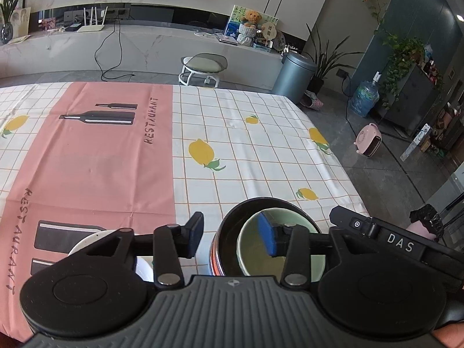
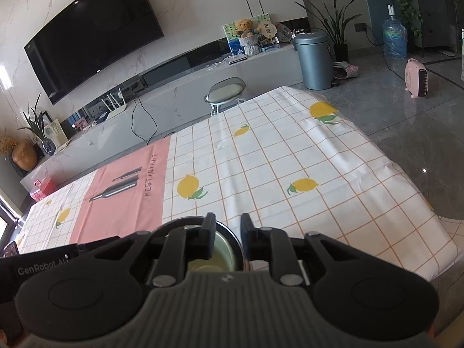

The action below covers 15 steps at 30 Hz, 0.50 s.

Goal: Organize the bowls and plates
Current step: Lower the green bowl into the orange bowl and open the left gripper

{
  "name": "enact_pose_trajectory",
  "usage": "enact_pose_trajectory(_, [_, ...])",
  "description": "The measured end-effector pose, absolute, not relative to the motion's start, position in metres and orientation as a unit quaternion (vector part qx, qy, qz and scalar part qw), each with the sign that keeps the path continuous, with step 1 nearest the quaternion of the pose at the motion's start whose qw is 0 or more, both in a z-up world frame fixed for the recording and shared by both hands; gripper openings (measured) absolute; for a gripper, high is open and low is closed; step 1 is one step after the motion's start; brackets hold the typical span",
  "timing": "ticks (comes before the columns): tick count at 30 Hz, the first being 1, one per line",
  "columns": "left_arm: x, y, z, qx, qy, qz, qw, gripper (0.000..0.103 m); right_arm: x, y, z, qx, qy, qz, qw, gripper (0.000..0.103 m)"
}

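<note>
Surface [image 1: 261, 133] draped in a white checked cloth printed with yellow lemons, a pink panel marked RESTAURANT [image 1: 95, 150] set into its left part; at the near left edge, a white round dish [image 1: 87, 243], mostly hidden under the left gripper's housing, type uncertain; left gripper [image 1: 230, 236] hovers low over the near edge, fingers [image 1: 194, 233] spread wide and holding nothing; the left finger hangs over bare cloth between the white dish and the bowls, the right blue-padded finger is seen against the inside of a pale green round bowl [image 1: 278, 243], contact cannot be told; that green bowl sits nested inside a larger dark round bowl with a reddish outer wall [image 1: 232, 223], the pair resting on white checked cloth just right of the pink panel, near the surface's front edge; right gripper [image 2: 227, 239] comes in from the right of the same stack, fingers [image 2: 208, 237] parted by a moderate gap; its left finger lies over the green bowl's interior, its right finger outside the dark rim, so the near-right wall of the stack falls between them; whether they touch the rim cannot be told; beyond the surface's far right corner, a grey-blue cylindrical bin [image 2: 314, 61] on the floor.
</note>
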<state>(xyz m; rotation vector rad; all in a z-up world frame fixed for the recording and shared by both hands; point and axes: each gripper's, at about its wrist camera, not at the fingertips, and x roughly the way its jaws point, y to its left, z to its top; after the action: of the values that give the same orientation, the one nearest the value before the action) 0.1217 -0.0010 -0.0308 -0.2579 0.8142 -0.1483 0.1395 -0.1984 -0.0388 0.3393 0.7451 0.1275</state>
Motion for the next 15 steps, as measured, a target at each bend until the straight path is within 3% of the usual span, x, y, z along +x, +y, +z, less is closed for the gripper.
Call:
enact_pose_trajectory(1, [0.121, 0.001, -0.032, -0.131, 0.395, -0.072, 0.907, 0.058, 0.140, -0.202, -0.040, 0.173, 0.363, 0.060, 0.914, 0.039])
enact_pose_trajectory(5, [0.123, 0.008, -0.041, -0.159, 0.405, -0.071, 0.898, 0.070, 0.141, -0.213, -0.054, 0.199, 0.391, 0.043, 0.898, 0.050])
enact_pose_trajectory(10, [0.126, 0.015, -0.058, -0.200, 0.427, -0.068, 0.879, 0.074, 0.140, -0.218, -0.078, 0.238, 0.430, 0.039, 0.870, 0.060])
enact_pose_trajectory(15, [0.129, 0.017, -0.076, -0.227, 0.450, -0.065, 0.861, 0.074, 0.140, -0.218, -0.089, 0.254, 0.447, 0.044, 0.857, 0.063])
